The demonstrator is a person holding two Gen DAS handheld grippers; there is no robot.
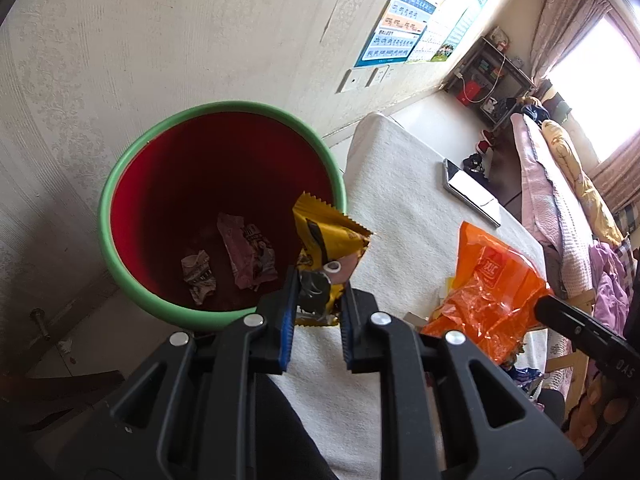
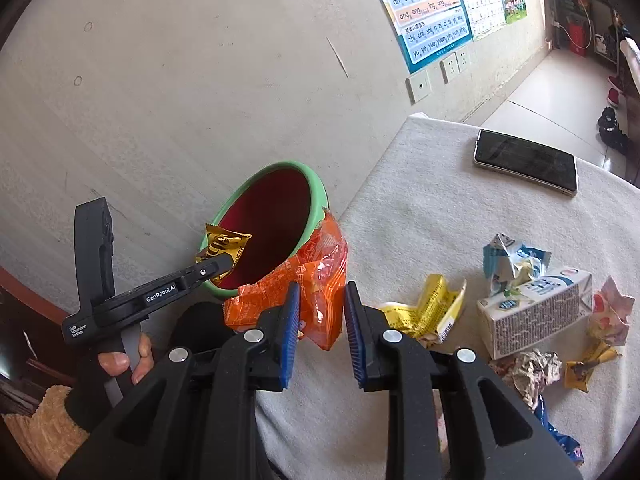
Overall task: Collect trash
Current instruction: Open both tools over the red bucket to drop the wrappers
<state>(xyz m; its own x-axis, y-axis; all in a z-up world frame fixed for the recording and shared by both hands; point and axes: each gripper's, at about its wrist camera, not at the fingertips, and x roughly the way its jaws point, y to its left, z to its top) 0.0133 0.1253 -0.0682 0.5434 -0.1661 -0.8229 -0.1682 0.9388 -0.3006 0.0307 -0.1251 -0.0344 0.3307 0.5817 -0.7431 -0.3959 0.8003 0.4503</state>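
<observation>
Left gripper (image 1: 318, 280) clamps yellow wrapper (image 1: 326, 236) over bin (image 1: 224, 322) rim, open bin mouth ahead; right gripper (image 2: 322, 292) pinches orange bag (image 2: 316, 276) touching bin's near edge.

left claw (image 2: 224, 266): "GenRobot.AI" | wall chart (image 2: 430, 12): "ang eng ing ong"

bin (image 2: 316, 200) beside table (image 2: 420, 208) edge, wrappers (image 1: 248, 256) inside — phone (image 2: 526, 166) on table
</observation>
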